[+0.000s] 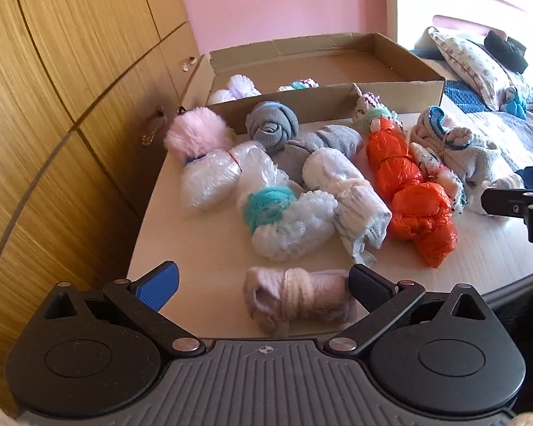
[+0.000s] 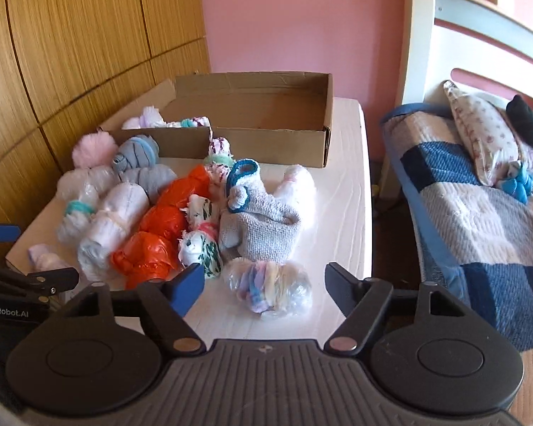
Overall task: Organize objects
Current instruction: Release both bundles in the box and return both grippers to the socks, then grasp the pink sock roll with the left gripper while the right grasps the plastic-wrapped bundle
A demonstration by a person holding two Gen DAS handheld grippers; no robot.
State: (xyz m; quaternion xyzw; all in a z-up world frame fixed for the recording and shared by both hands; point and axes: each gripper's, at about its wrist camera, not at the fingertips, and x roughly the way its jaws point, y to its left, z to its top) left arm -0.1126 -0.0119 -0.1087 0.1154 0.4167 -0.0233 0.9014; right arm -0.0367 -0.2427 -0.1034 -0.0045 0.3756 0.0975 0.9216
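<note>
The left gripper (image 1: 263, 284) is spread wide, and the pale pink sock roll (image 1: 298, 300) lies between its fingers on the near edge of the white table (image 1: 202, 248) — the black right finger looks to be touching the roll's right end, while the blue left finger stands well apart from its left end. The roll's long axis runs left to right across the gripper, with a cream band wrapped round its middle.

The right gripper (image 2: 263, 284) is likewise released and holds nothing. The clear-wrapped pastel bundle (image 2: 268, 289) sits between its fingers, nearer the centre than either pad, touching neither. It is a squat lump, slightly longer left to right.

Beyond both lies the pile. The orange plastic bundle (image 1: 408, 191) runs long from far left to near right in the left wrist view, beside the white knitted roll (image 1: 348, 198), which slants the same way. The teal-topped fluffy bundle (image 1: 284, 220) lies to their left, the grey rolled sock (image 1: 272, 126) and pink pompom (image 1: 197, 131) farther off. The blue-trimmed grey knit (image 2: 256, 213) lies on the right side of the pile.

The cardboard box (image 2: 270, 145) stands at the far end of the table, open-topped, with what seem to be two small bundles in its left corner.
</note>
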